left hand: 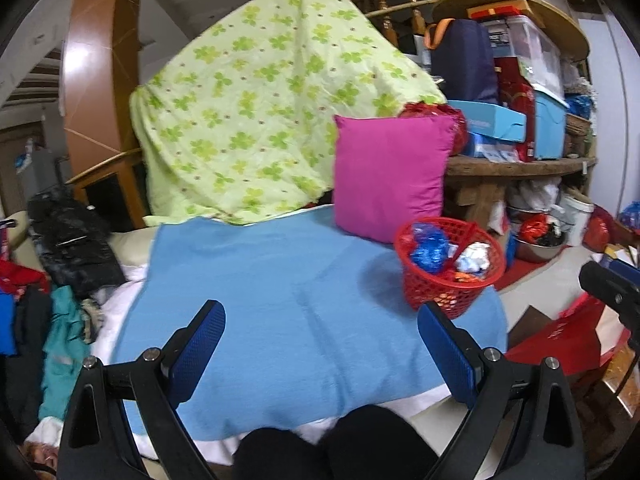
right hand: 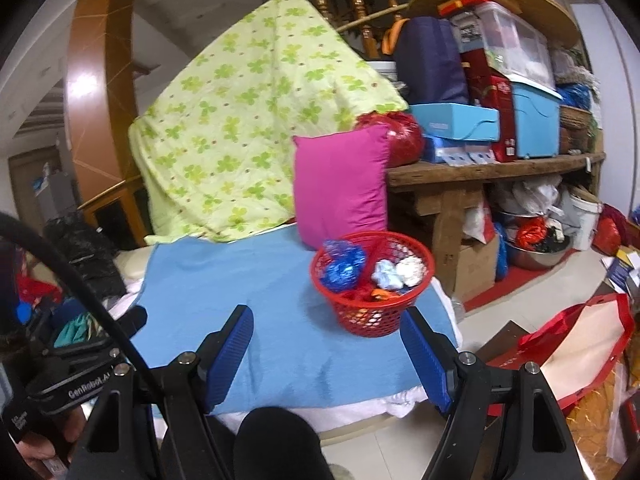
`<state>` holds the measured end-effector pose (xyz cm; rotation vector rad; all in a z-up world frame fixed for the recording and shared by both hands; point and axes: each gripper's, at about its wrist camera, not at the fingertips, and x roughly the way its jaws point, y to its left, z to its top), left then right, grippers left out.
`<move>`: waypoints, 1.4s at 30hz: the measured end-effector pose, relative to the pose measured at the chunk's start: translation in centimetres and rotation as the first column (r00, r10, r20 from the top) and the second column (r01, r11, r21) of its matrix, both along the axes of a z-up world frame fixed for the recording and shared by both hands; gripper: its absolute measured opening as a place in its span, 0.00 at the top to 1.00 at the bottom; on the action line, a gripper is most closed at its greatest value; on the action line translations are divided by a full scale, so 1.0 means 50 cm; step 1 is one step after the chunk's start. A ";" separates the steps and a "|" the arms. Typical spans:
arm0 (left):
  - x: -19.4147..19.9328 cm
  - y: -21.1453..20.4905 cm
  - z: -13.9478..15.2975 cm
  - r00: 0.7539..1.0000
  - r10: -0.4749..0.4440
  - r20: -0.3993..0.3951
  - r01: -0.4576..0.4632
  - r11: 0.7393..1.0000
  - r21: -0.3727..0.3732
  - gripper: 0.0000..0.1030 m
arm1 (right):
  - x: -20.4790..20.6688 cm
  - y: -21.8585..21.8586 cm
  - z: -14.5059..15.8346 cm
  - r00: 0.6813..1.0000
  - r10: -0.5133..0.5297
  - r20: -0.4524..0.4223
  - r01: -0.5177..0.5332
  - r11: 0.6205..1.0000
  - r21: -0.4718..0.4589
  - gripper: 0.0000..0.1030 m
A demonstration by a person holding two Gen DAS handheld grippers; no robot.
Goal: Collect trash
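A red mesh basket [left hand: 450, 270] [right hand: 374, 280] stands on a blue blanket [left hand: 288, 312] [right hand: 288, 328], near its right edge. It holds crumpled trash: a blue foil wad [left hand: 428, 250] [right hand: 342, 266], white paper balls [left hand: 474, 258] [right hand: 400, 272] and orange scraps. My left gripper [left hand: 322, 324] hangs open over the bare blanket, the basket just beyond its right finger. My right gripper [right hand: 328, 334] is open too, low over the blanket with the basket ahead between its fingers and nothing held.
A pink cushion [left hand: 390, 174] leans behind the basket, under a green clover quilt [left hand: 256, 112]. A loaded wooden bench [right hand: 496, 168] stands right. A red bag [right hand: 568, 352] lies on the floor. Clothes [left hand: 60, 280] pile at the left. Dark knees [left hand: 332, 448] show below.
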<state>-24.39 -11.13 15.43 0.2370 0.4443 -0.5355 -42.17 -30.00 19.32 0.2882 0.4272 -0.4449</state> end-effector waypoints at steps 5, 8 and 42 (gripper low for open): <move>0.011 -0.048 -0.014 0.998 -0.057 -0.006 0.057 0.998 0.013 0.06 | 0.024 -0.045 -0.010 1.000 -0.027 -0.010 0.028 0.999 0.025 0.24; 0.023 -0.067 -0.024 0.997 -0.081 -0.016 0.081 0.996 0.023 0.06 | 0.042 -0.058 -0.026 0.999 -0.031 -0.033 0.032 0.999 0.031 0.24; 0.194 -0.167 -0.076 0.990 -0.097 -0.107 0.107 0.989 0.099 0.06 | 0.190 -0.165 -0.106 0.998 -0.066 -0.011 0.066 0.992 0.104 0.24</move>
